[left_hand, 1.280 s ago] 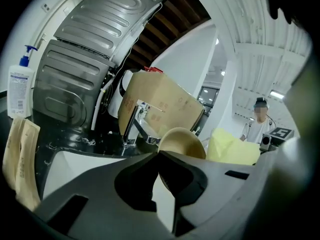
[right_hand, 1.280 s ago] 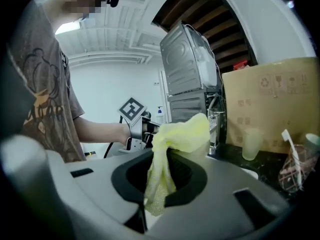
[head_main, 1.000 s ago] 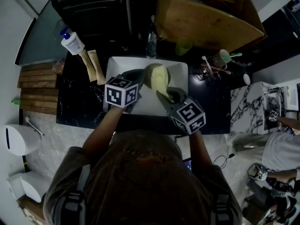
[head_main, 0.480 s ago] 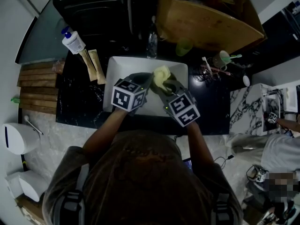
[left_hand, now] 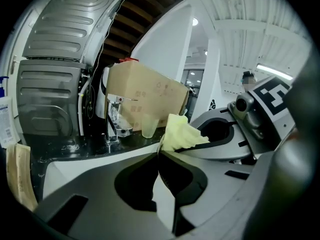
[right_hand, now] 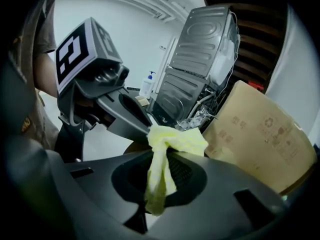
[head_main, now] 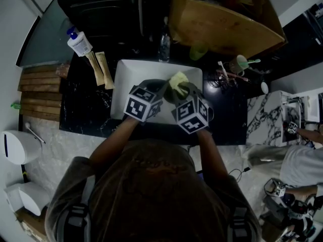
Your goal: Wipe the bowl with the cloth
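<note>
Holding the cloth (head_main: 177, 80) bunched up between both tools, above the back half of the white sink (head_main: 126, 72). Clamping the right gripper (right_hand: 161, 156) fully down on the middle of the cloth, letting one yellow tail hang through the opening behind the jaws and the rest puff out past the tips. Closing the left gripper (left_hand: 159, 153) almost completely as well, with only a hairline between the jaws. Apparently nipping a corner of the same cloth right at the tips, judging by the fan of fabric spreading from that point.

Pointing both tools inward and downward toward each other, with tips nearly touching, probably to gather or re-fold the cloth into a firm pad before pressing it onto a surface. Working over the sink rather than the dark counter (head_main: 86, 110), likely for catching drips.

Not finding any separate bowl in view; taking the sink itself, directly below the cloth, as the likely bowl to be wiped. Not yet touching the cloth to the sink, as far as can be told. Leaving the tap (left_hand: 114, 121), the plastic cup (left_hand: 148, 126) and the soap bottle (head_main: 79, 43) at the back, well clear of the work.
</note>
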A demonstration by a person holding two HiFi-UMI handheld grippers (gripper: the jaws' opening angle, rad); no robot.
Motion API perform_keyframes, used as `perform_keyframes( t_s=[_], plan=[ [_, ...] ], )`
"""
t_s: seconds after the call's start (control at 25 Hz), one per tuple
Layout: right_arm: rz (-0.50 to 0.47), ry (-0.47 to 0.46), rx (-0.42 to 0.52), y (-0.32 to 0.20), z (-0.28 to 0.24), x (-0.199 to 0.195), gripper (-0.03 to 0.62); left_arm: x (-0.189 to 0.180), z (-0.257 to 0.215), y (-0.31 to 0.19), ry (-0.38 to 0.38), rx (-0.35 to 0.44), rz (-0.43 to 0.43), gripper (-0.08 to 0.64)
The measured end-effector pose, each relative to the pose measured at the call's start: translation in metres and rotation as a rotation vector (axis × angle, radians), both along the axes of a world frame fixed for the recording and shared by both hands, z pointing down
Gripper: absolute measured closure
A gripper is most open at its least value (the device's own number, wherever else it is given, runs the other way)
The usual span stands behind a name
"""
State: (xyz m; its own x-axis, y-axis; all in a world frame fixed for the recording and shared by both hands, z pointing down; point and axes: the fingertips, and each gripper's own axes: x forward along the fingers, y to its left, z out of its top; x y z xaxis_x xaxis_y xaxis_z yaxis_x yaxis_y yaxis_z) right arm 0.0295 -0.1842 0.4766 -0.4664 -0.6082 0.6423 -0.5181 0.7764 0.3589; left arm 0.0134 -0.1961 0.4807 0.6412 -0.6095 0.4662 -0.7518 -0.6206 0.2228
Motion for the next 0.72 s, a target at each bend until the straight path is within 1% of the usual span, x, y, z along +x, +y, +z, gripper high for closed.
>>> perform_keyframes(
  t_s=[0.16,0.36,0.52,0.72],
  plan=[
    [0.026,0.035,-0.002,-0.003,0.005,0.011,0.563,-0.004,0.0,-0.002,-0.016,0.015,-0.012,0.548],
    [0.053,0.073,-0.026,-0.003,0.011,0.022,0.563,-0.009,-0.006,-0.009,-0.026,0.047,-0.032,0.548],
    [0.058,0.107,-0.049,0.001,0.019,0.026,0.563,-0.011,-0.007,-0.012,-0.039,0.062,-0.047,0.548],
    [0.051,0.117,-0.082,0.007,0.027,0.025,0.563,-0.015,-0.008,-0.016,-0.029,0.066,-0.074,0.548]
  ],
)
